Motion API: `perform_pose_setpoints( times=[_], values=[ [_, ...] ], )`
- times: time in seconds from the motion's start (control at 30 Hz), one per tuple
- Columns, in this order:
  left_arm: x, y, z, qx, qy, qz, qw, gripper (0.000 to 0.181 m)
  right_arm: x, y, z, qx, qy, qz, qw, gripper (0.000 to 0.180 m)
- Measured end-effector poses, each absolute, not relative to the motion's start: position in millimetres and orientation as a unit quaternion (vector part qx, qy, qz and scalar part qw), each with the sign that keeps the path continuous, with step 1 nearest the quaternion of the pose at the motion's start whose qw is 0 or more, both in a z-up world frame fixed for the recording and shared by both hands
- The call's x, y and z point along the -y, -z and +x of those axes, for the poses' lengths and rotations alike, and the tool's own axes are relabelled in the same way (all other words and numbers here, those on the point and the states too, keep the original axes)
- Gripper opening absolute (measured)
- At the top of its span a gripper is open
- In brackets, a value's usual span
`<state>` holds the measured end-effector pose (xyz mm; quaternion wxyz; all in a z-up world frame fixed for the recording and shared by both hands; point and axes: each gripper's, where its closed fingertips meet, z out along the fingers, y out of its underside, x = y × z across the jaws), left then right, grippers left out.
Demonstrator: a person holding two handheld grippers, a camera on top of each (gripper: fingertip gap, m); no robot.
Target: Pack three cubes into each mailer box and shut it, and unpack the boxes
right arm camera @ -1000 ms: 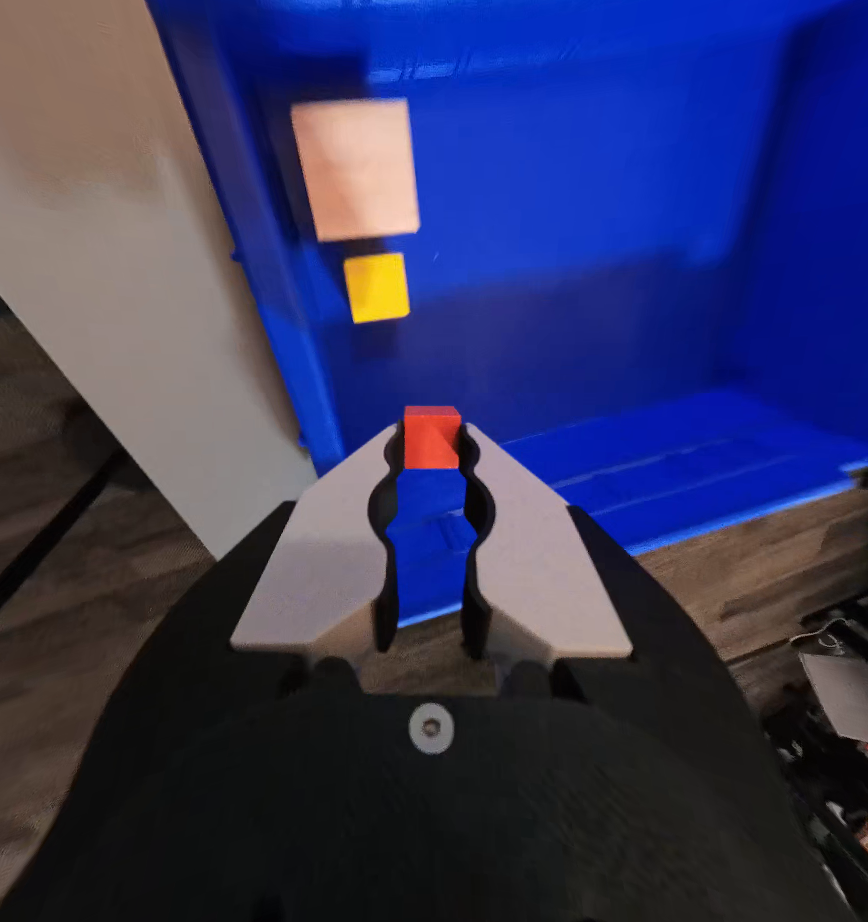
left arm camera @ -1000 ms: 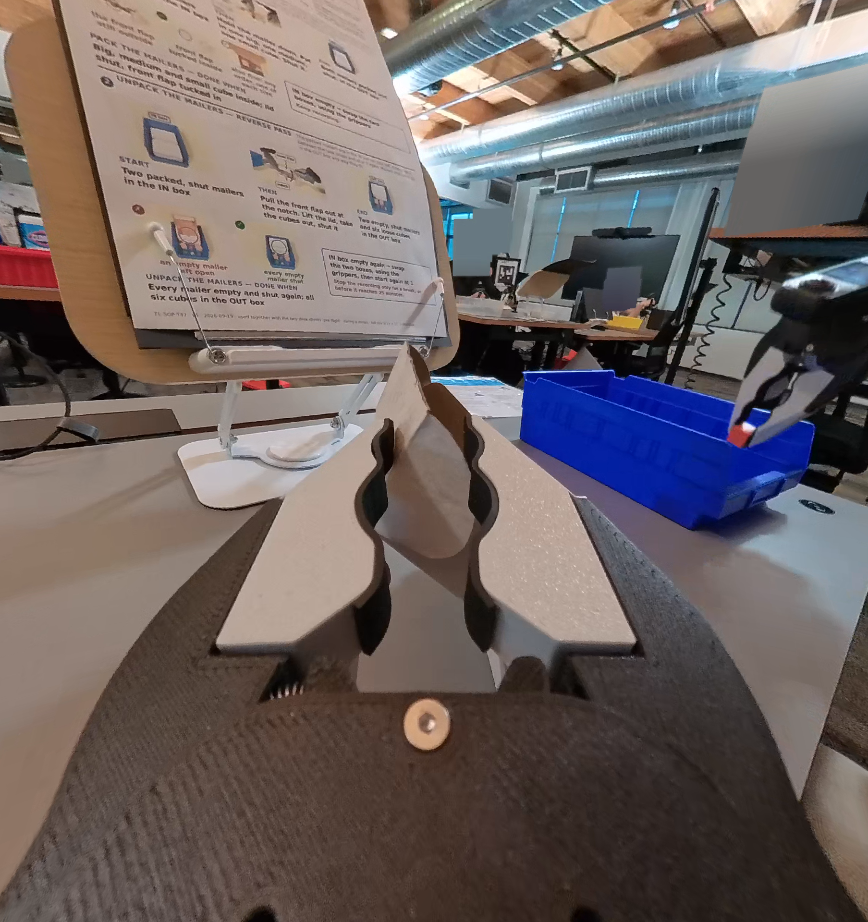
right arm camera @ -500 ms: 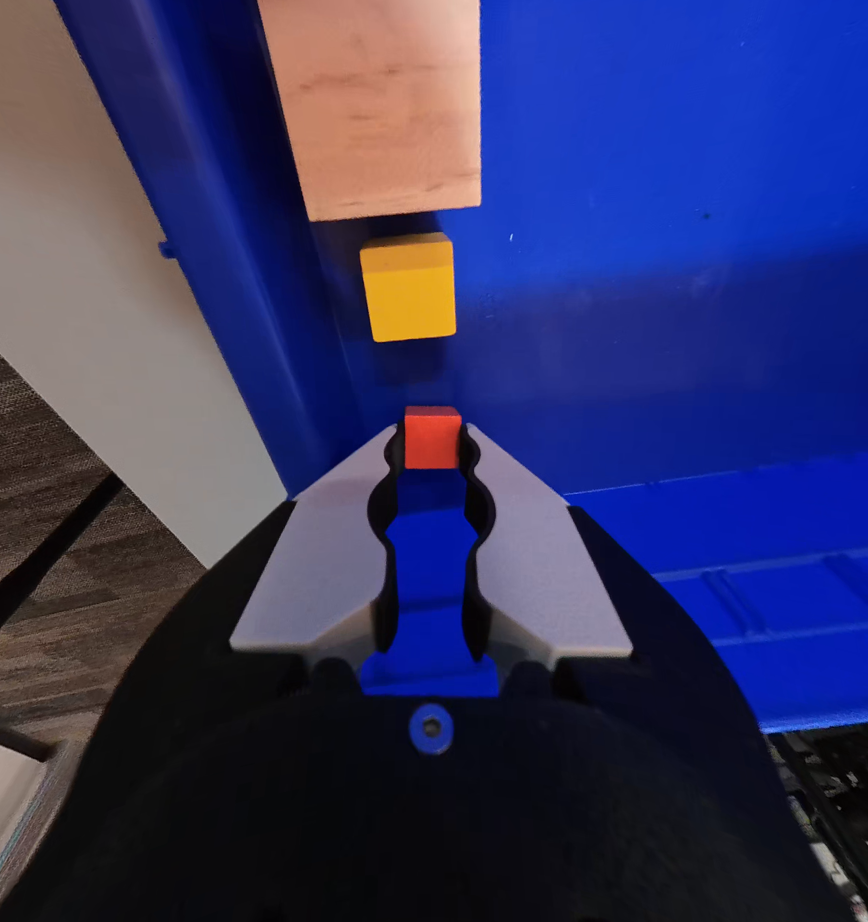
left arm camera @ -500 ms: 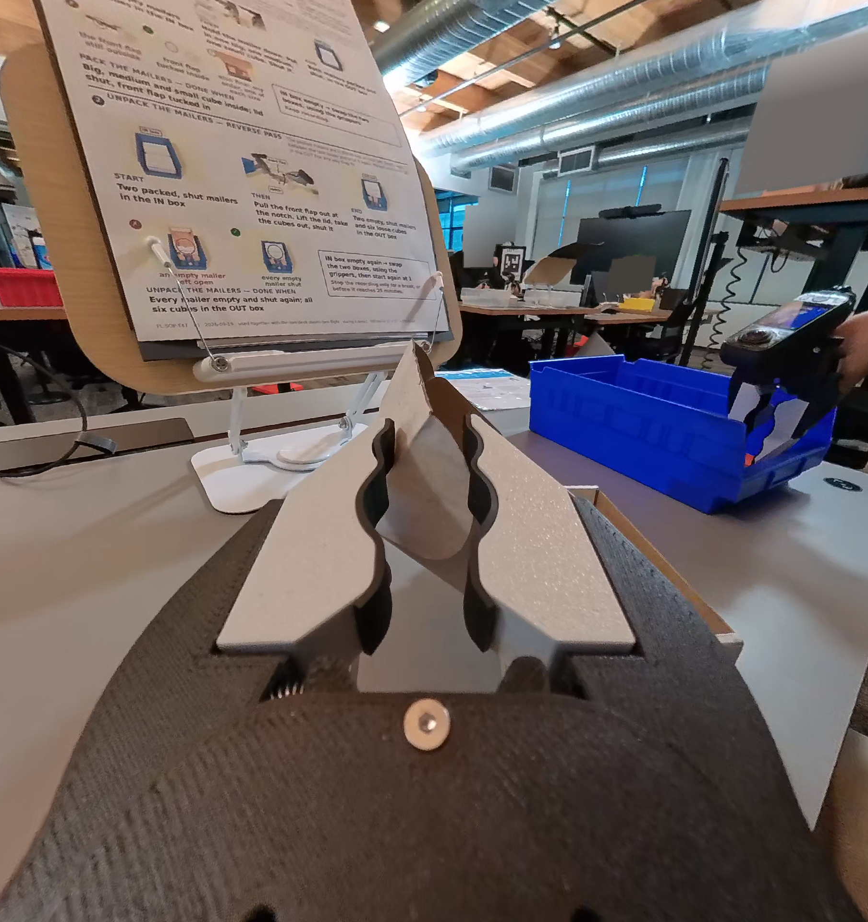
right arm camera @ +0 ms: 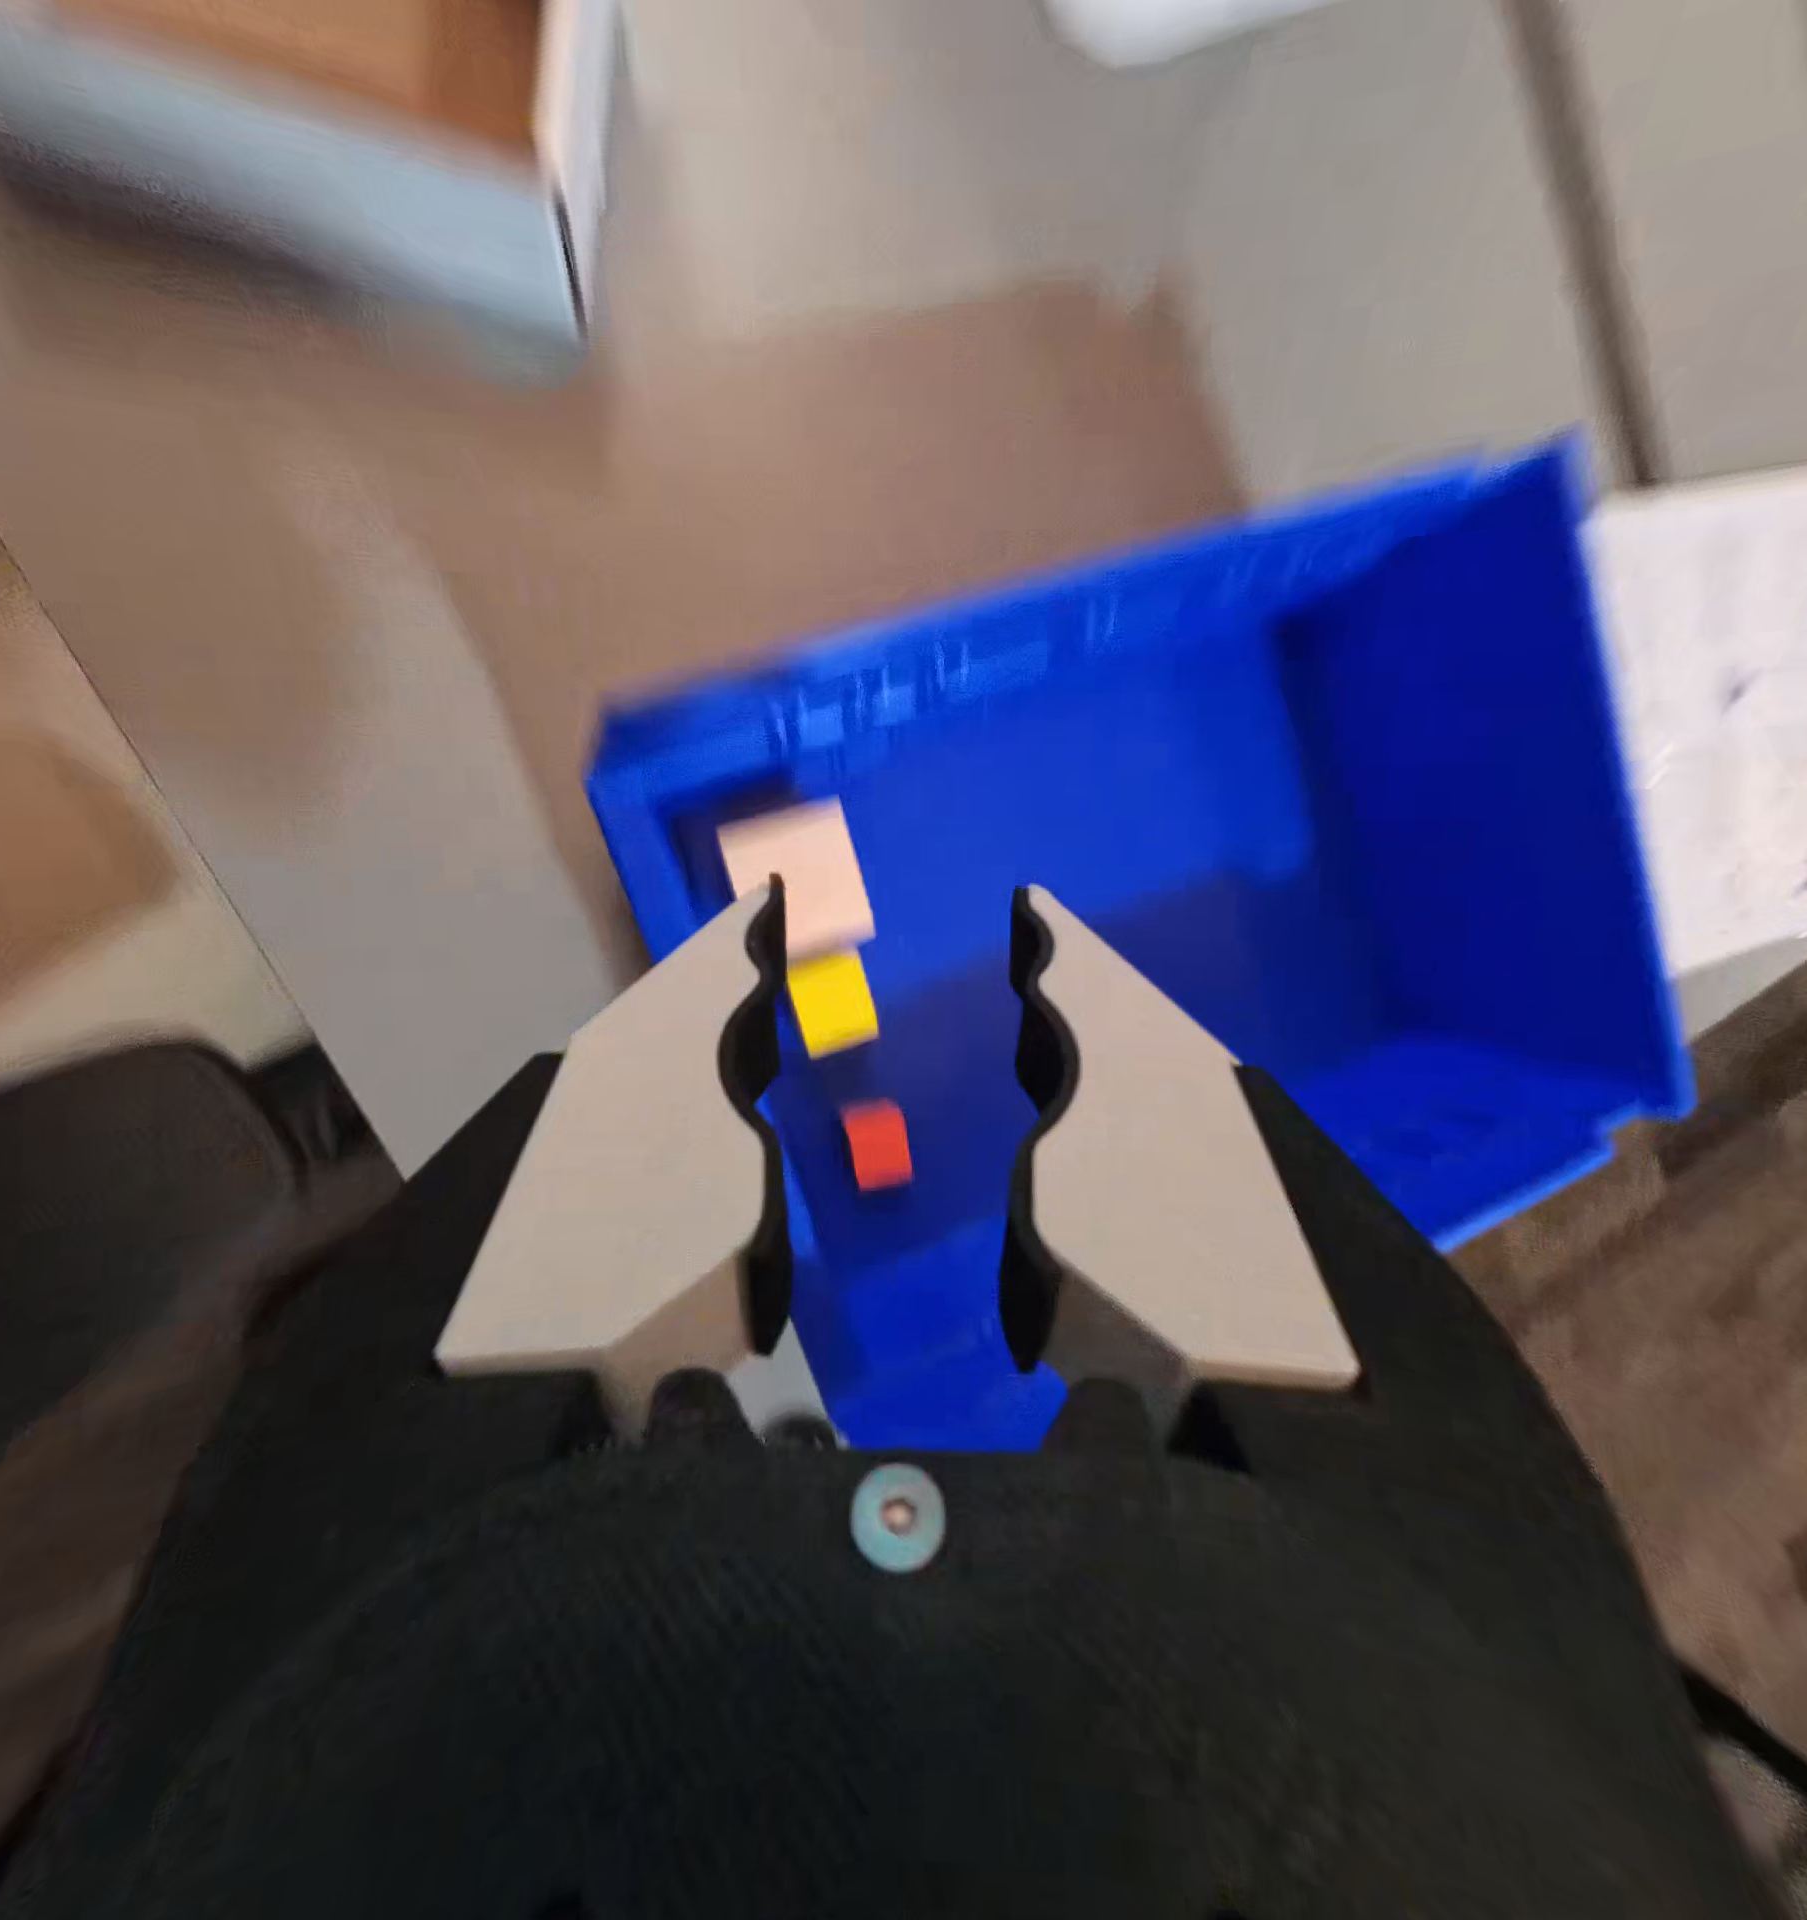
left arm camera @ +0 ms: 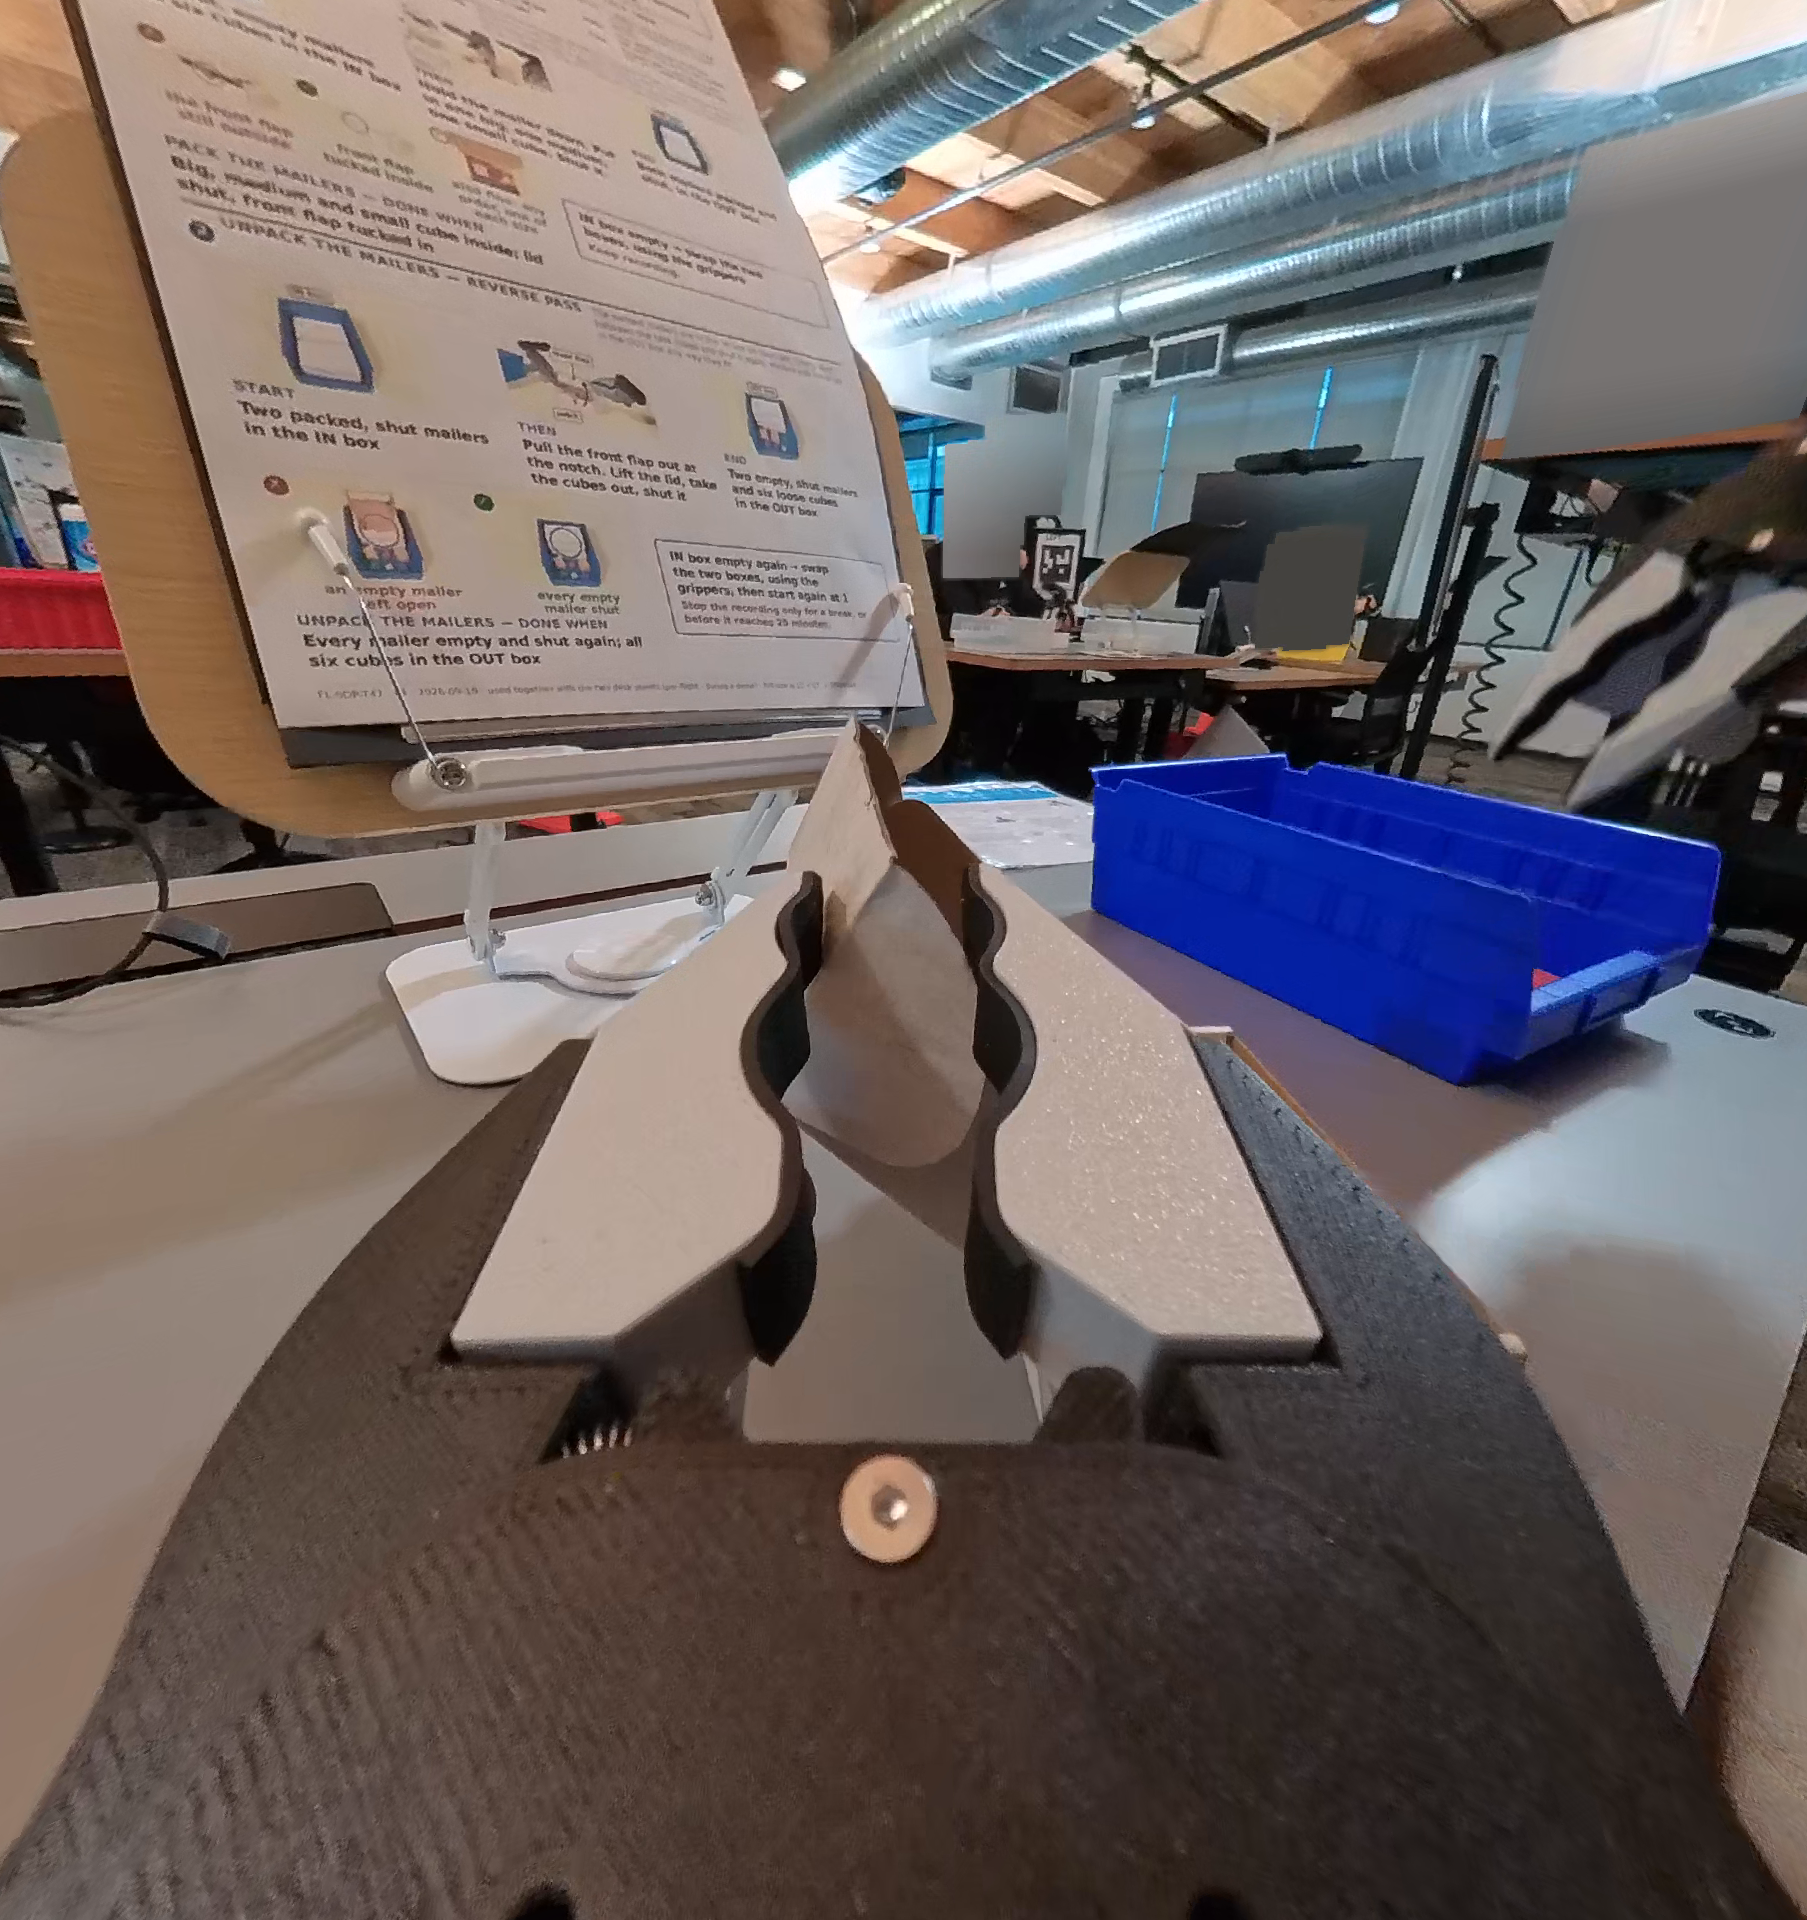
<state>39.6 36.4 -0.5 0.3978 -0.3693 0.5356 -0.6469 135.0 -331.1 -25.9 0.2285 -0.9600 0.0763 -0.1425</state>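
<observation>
Above the blue bin (right arm camera: 1398,831) | right hand-held gripper (right arm camera: 894,899) spread wide, empty | red cube (right arm camera: 876,1145), yellow cube (right arm camera: 831,1003), wooden cube (right arm camera: 800,868) lie inside bin | left hand-held gripper (left arm camera: 883,894) clamps mailer box flap (left arm camera: 857,831) on counter (left arm camera: 151,1143)

Left claw (left arm camera: 888,914) around raised cardboard flap (left arm camera: 857,831); blue bin (left arm camera: 1398,914) beyond

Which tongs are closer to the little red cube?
Right. The right tongs hang open just above the red cube in the blue bin; the left tongs grip a cardboard flap farther away.
</observation>
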Motion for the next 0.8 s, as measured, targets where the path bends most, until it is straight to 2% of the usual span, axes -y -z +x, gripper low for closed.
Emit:
perform_pose_setpoints(
  times=[0.13,0.3,0.43,0.6,0.7,0.8],
  values=[
    [-24.1,-6.9,36.0,-0.542,0.661,-0.343,0.389,0.025,247.3,-19.9,100.1,-0.074,0.157,-0.909,0.379,0.041],
    [6.6,-9.4,24.7,-0.578,0.684,-0.292,0.335,0.034,152.2,-14.3,79.7,-0.091,0.152,-0.862,0.475,0.042],
    [16.0,-11.7,13.6,-0.591,0.686,-0.267,0.33,0.041,100.1,5.5,109.7,-0.155,0.15,-0.818,0.534,0.03],
    [-1.2,-5.0,1.8,-0.581,0.672,-0.29,0.356,0.041,83.4,47.3,140.6,-0.227,0.075,-0.777,0.582,0.02],
    [-23.0,-12.7,-10.2,-0.531,0.697,-0.316,0.365,0.035,92.0,47.1,142.3,-0.244,0.073,-0.75,0.61,0.018],
    [-33.0,-1.5,-6.3,-0.534,0.691,-0.352,0.336,0.034,97.3,42.5,144.6,-0.233,0.097,-0.738,0.626,0.013]
  ],
)
